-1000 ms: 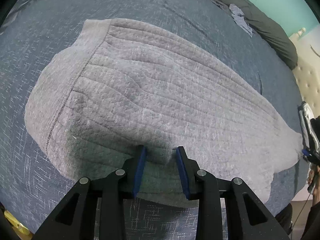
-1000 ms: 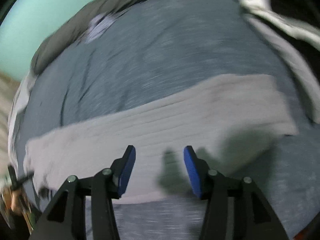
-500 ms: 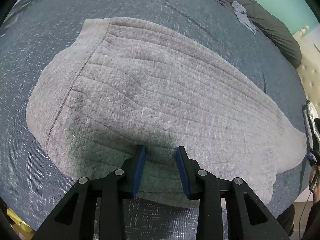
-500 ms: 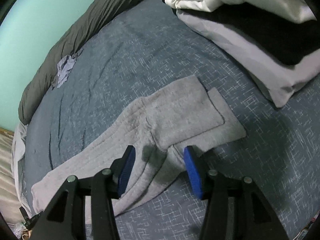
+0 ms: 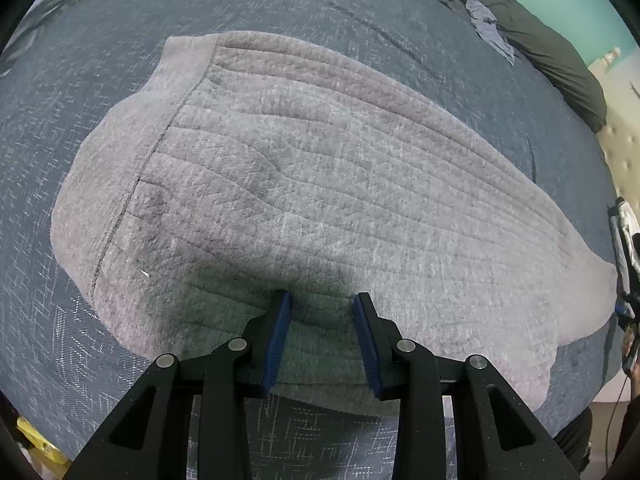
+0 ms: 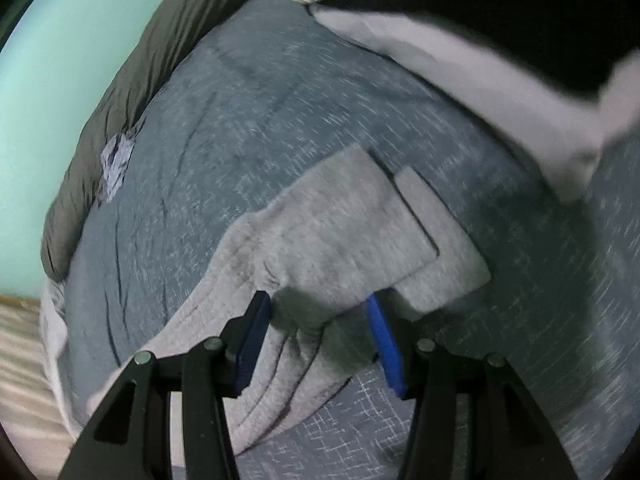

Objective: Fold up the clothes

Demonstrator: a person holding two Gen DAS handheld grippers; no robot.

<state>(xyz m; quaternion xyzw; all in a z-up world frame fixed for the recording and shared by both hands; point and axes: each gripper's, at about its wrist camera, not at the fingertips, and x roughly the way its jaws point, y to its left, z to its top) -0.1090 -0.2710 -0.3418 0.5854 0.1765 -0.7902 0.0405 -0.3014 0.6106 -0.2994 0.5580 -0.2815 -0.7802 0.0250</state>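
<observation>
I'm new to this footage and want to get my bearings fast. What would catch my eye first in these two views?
A big grey ribbed knit garment fills the left wrist view, spread flat on the blue-grey bedspread, with the open left gripper low over its near edge. In the right wrist view, the open right gripper hangs over the garment's narrow end, where one flap lies folded over another. A pile of black, white and grey clothes sits at upper right.

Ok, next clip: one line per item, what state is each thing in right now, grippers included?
Grey quilted garment: spread flat on the bed, one end folded over itself.
Left gripper: open, over the garment's near edge.
Right gripper: open, over the folded end.
Blue bedspread: lightly creased.
Clothes pile: heaped at the far right.
Small blue-grey cloth: crumpled.
</observation>
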